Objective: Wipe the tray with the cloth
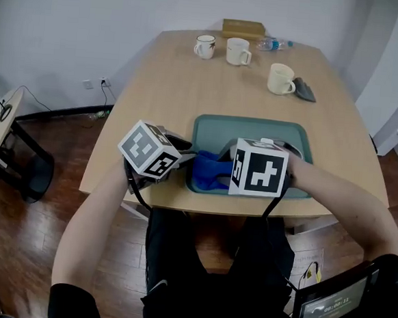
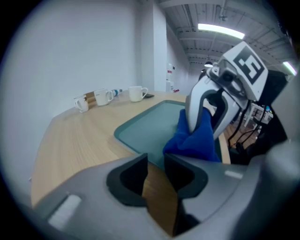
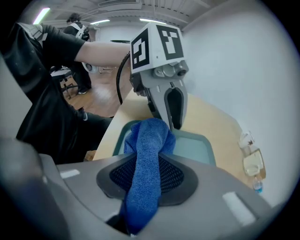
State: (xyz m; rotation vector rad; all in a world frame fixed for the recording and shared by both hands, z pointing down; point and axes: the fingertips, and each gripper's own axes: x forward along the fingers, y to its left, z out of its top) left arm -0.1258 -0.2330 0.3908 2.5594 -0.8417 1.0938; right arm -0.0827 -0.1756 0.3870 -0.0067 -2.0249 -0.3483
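Observation:
A teal tray (image 1: 208, 125) lies on the wooden table near its front edge. In the tray's near left part sits a bunched blue cloth (image 1: 208, 173), with my right gripper (image 1: 229, 171) shut on it. In the right gripper view the cloth (image 3: 147, 140) runs up between the jaws of the right gripper (image 3: 147, 161) and hangs over the tray (image 3: 199, 147). My left gripper (image 1: 182, 155) sits at the tray's near left corner. In the left gripper view the tray's rim (image 2: 126, 139) runs into the narrow gap of the left gripper (image 2: 157, 164), and the jaws look closed on it.
At the table's far end stand three mugs (image 1: 238, 52), a tan box (image 1: 243, 29), a lying plastic bottle (image 1: 273, 43) and a dark grey object (image 1: 304, 89). A small screen (image 1: 331, 306) is at the lower right. A desk and chair (image 1: 27, 169) are at the left.

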